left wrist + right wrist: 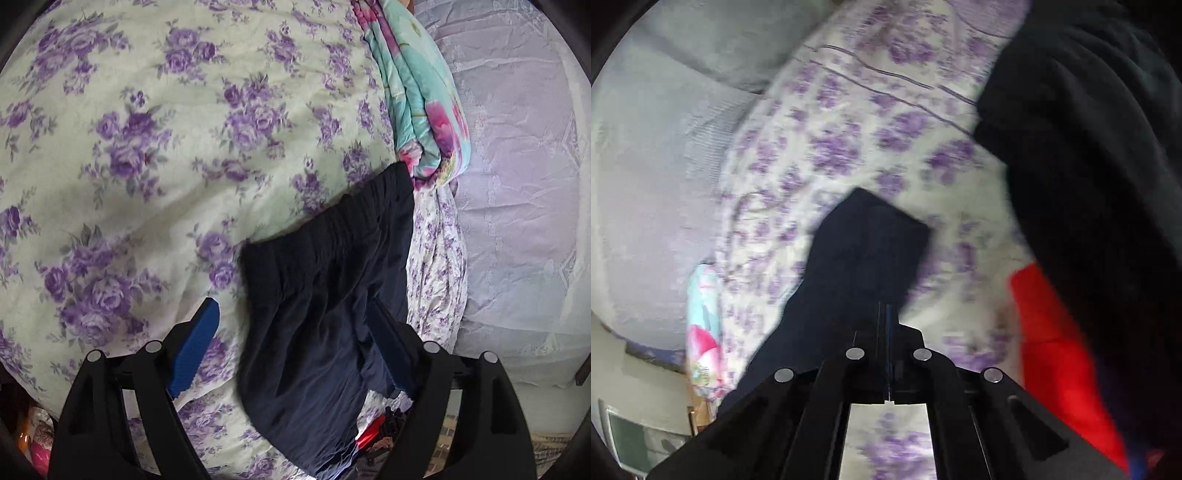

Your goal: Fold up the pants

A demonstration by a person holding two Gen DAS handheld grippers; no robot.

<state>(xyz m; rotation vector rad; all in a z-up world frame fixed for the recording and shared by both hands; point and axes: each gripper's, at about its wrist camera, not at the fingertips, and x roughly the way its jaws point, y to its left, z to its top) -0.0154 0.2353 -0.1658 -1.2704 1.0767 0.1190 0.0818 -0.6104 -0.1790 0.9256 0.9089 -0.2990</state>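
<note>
- The pants [325, 295] are dark navy, and in the left wrist view they hang from the centre down toward 6 o'clock, with the gathered elastic waistband running up toward 1 o'clock.
- The left gripper [295, 332] has its jaws spread wide apart; the blue pad at 8 o'clock is bare, while the finger at 4 o'clock is draped by the navy cloth, so the pants lie over that finger rather than being pinched between the two.
- Behind the pants lies the bed, covered by a pale green bedspread [147, 166] printed with purple roses, filling the view from 7 o'clock round to 12 o'clock.
- A folded turquoise quilt [424, 99] with pink flowers sits at 1 o'clock, touching the top corner of the waistband.
- A pale lilac lace sheet [517, 184] fills the 3 o'clock side.
- In the right wrist view, which is blurred, the right gripper [888, 317] has its jaws pressed together on a fold of the navy pants [868, 254], which stick out past the fingertips toward 12 o'clock.
- More dark cloth fills the 2 o'clock corner of that view; whether it belongs to the pants I cannot tell.
- A red shape [1056, 350] shows at 4 o'clock, too smeared to name.
- The purple-flowered bedspread [849, 129] lies behind the clamped cloth.
</note>
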